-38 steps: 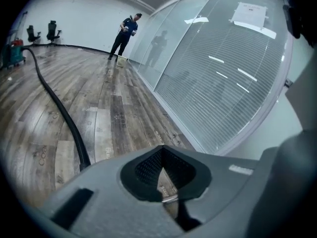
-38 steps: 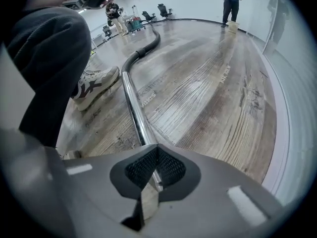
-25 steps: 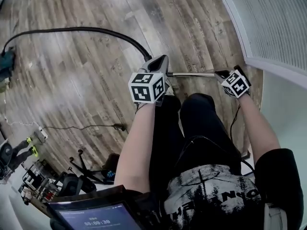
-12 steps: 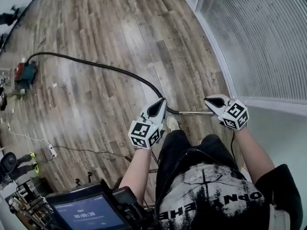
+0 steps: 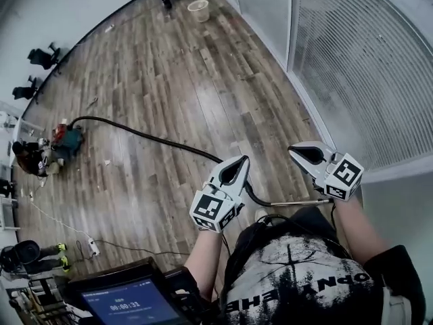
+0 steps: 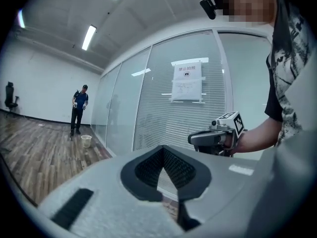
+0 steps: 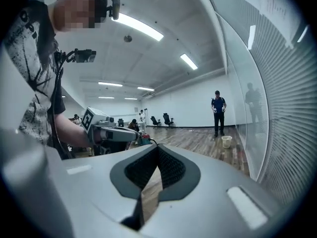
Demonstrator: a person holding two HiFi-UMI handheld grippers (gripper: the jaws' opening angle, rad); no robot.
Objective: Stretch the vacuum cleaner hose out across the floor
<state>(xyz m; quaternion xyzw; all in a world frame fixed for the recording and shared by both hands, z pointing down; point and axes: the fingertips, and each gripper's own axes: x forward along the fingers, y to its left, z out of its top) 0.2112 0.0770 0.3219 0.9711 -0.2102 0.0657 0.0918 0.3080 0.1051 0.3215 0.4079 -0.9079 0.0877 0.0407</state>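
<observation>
Held high off the floor (image 5: 203,80) and pointing roughly level, both clenched tight on nothing: left gripper (image 5: 235,170) and right gripper (image 5: 306,154), probably kept up there to stay clear of the hose. Lying ungripped on the floor: vacuum cleaner hose (image 5: 155,139), running in a long shallow curve from the vacuum cleaner (image 5: 66,141) by the wall to the metal wand (image 5: 298,202) near the feet, apparently mostly stretched out. By count: two grippers, one hose, one cleaner, one wand, one bucket (image 5: 199,9) at the far end.
</observation>
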